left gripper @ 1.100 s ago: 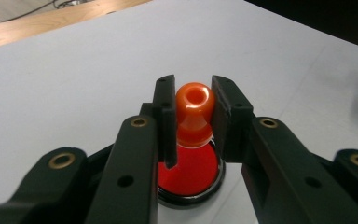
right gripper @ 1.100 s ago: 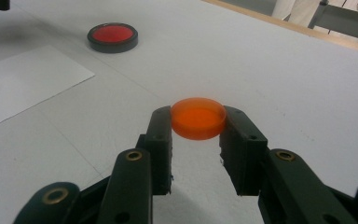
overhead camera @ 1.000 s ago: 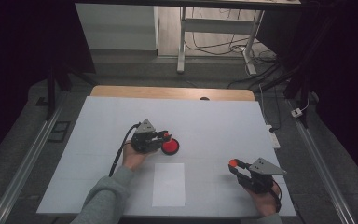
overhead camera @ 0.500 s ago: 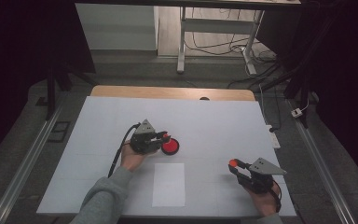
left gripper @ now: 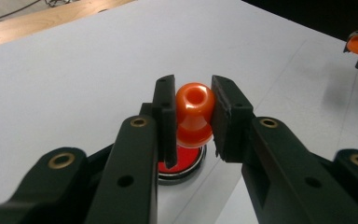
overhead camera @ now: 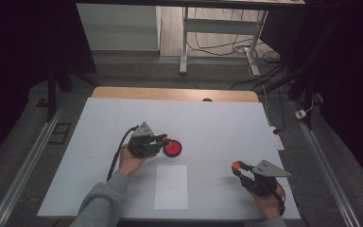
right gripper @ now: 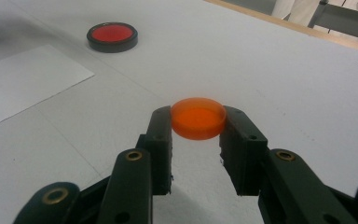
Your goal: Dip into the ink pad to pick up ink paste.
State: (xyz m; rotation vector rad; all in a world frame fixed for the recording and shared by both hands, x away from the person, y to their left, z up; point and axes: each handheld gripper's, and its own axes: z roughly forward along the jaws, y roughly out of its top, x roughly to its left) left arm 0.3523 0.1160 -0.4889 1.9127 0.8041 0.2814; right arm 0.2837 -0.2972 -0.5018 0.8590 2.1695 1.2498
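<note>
An orange knob-shaped piece (left gripper: 195, 105) with a hole in its top sits between the jaws of my left gripper (left gripper: 193, 116), which is shut on it. Directly under it lies a red disc in a black ring (left gripper: 182, 164) on the white table. From above, my left gripper (overhead camera: 164, 140) is at the table's middle left, touching the red disc (overhead camera: 174, 148). My right gripper (right gripper: 198, 126) is shut on a flat orange disc (right gripper: 198, 116), held just above the table at the front right (overhead camera: 236, 166).
A white sheet of paper (overhead camera: 171, 187) lies flat at the front middle, between the two hands. The white table top (overhead camera: 217, 123) ends in a wooden strip (overhead camera: 170, 93) at the far edge. Beyond it are cables and a table frame.
</note>
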